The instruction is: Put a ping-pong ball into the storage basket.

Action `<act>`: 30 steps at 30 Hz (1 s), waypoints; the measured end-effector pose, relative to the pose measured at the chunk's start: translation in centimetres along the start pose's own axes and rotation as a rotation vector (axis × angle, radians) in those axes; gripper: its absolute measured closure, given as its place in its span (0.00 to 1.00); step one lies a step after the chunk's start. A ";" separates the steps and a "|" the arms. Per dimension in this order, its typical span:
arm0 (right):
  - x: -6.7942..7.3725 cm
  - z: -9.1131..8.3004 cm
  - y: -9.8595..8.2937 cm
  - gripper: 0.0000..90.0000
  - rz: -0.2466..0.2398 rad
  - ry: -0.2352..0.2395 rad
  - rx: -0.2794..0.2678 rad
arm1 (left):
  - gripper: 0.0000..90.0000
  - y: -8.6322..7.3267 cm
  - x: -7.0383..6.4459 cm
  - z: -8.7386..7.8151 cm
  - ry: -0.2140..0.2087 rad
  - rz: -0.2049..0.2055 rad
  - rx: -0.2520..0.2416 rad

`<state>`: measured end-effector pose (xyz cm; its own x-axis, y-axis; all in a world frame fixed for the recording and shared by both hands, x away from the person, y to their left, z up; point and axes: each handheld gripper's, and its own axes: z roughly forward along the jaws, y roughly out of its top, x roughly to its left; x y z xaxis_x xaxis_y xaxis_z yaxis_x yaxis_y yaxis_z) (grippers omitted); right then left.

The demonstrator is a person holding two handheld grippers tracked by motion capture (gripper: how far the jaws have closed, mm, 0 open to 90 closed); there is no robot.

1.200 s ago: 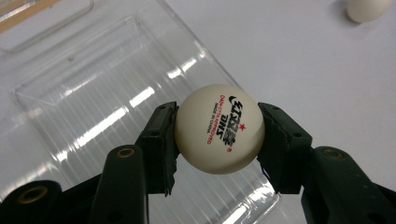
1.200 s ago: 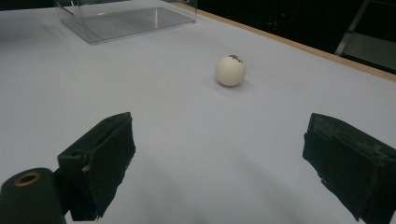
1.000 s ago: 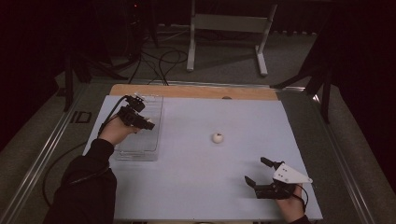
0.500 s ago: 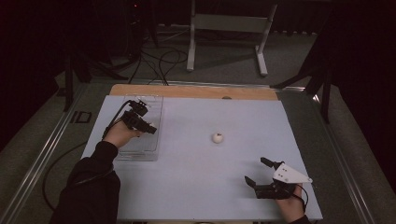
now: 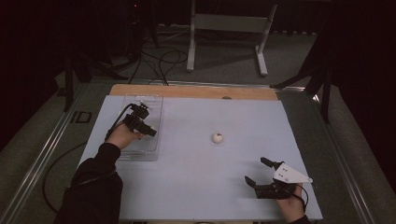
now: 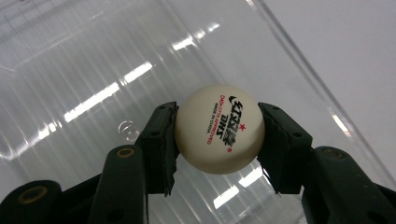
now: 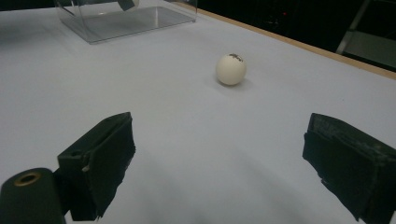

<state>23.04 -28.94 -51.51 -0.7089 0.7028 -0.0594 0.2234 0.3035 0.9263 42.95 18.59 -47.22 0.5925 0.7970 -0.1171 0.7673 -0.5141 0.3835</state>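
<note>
Comparing the high view with 1 second ago, the left gripper [image 5: 150, 131] at centre left has edged slightly up over the clear tray [image 5: 156, 105], while the right gripper [image 5: 261, 175] at lower right stays put with jaws wide apart. Its own view shows the left gripper clamped on 1 white ball [image 6: 219, 129] above the tray floor, so release looks close. From the right gripper view, a 2nd ball [image 7: 230, 69] waits at upper centre.

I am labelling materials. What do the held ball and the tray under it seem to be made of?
The ball looks like matte white celluloid or plastic: printed logo, soft sheen. The tray looks like clear glossy acrylic: see-through, with bright light streaks. The left gripper clamps the ball.
</note>
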 end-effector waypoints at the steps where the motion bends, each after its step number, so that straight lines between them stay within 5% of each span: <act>1: 0.0 0.0 0.0 0.10 -0.001 0.002 0.001 | 0.58 0.0 0.0 0.0 0.000 -0.002 0.002; 8: 0.0 0.0 0.0 0.10 0.003 0.007 0.001 | 0.57 0.1 -0.1 -0.3 0.001 0.002 -0.019; 18: 0.0 0.0 0.0 0.10 0.005 0.005 0.000 | 0.19 0.5 -0.1 -1.2 0.059 -0.056 -0.034; 20: 0.0 0.0 0.0 0.10 0.004 0.005 -0.001 | 0.16 0.6 -0.2 -1.6 0.081 -0.065 -0.050; 30: 0.0 0.0 0.0 0.10 0.004 0.004 0.000 | 0.01 0.9 -0.5 -2.9 0.056 -0.074 -0.071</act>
<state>23.03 -28.91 -51.49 -0.7105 0.7016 -0.0547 0.2258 0.3009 0.9265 42.68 18.65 -44.11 0.5186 0.8495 -0.0971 0.7881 -0.4309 0.4396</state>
